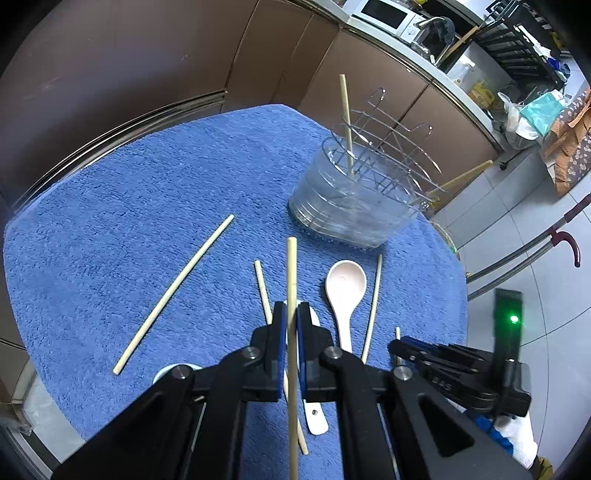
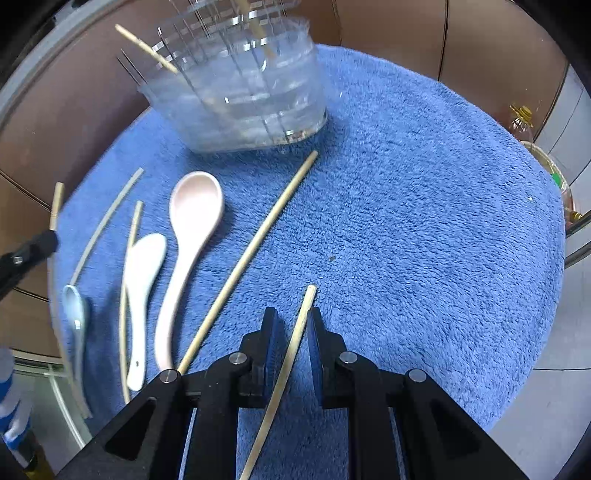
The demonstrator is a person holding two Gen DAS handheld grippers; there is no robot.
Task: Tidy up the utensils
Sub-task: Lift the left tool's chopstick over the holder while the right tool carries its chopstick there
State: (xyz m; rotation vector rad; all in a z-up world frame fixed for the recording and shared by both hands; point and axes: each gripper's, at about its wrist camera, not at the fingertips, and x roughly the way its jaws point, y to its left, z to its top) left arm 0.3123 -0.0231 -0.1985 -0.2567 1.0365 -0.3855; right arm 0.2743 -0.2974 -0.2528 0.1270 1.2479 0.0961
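Left wrist view: blue towel (image 1: 147,206) over a round table; brown cabinets (image 1: 110,55) behind; counter with microwave (image 1: 384,14); grey tiled floor (image 1: 535,266). Clear utensil holder (image 1: 354,199) stands upright on the towel, one chopstick inside. Left gripper (image 1: 291,325) clenched on a chopstick (image 1: 291,280).

Right wrist view: same towel; pink spoon (image 2: 192,236), white spoon (image 2: 144,288), loose chopsticks. Right gripper (image 2: 291,332) parted, a chopstick (image 2: 295,343) loose between its fingers.

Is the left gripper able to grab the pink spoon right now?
Probably not yet: the left gripper is shut on a chopstick. The pink spoon lies uncovered just beside it.
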